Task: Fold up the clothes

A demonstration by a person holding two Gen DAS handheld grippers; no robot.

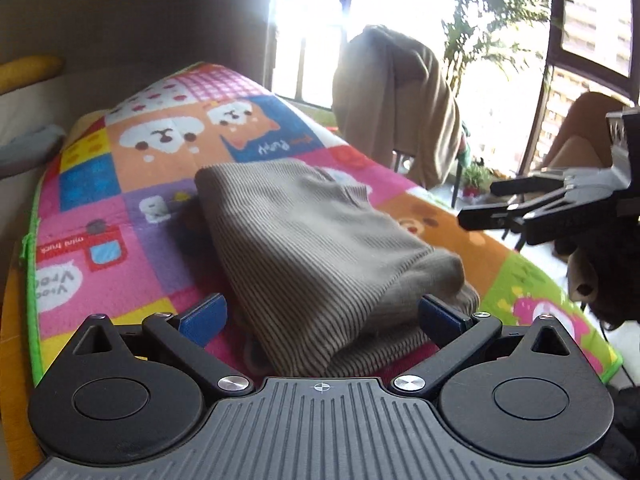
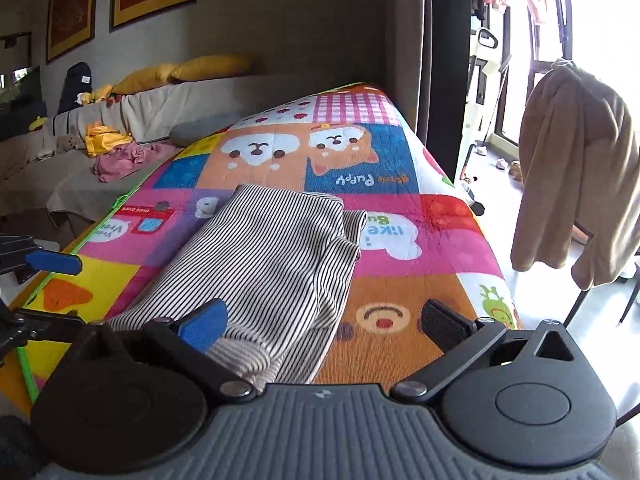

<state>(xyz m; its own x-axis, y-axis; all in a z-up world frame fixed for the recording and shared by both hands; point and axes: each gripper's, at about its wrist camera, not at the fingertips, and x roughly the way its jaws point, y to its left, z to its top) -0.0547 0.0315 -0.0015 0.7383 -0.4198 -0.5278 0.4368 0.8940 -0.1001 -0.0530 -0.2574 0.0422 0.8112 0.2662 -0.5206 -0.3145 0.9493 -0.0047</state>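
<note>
Shirt (image 1: pixel 308 240), striped, lies folded lengthwise on the play mat (image 1: pixel 100 216); both grippers, left (image 1: pixel 324 316) and right (image 2: pixel 324 322), spread and empty at its near end, next likely pinch and fold across.

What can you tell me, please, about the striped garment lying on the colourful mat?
The striped garment is a soft ribbed knit with fine dark and pale stripes, folded into a long layered bundle, an upper flap ending short of its far edge. It lies on the cartoon-print mat, its near end between the open left gripper's fingers; neither gripper grips it.
</note>
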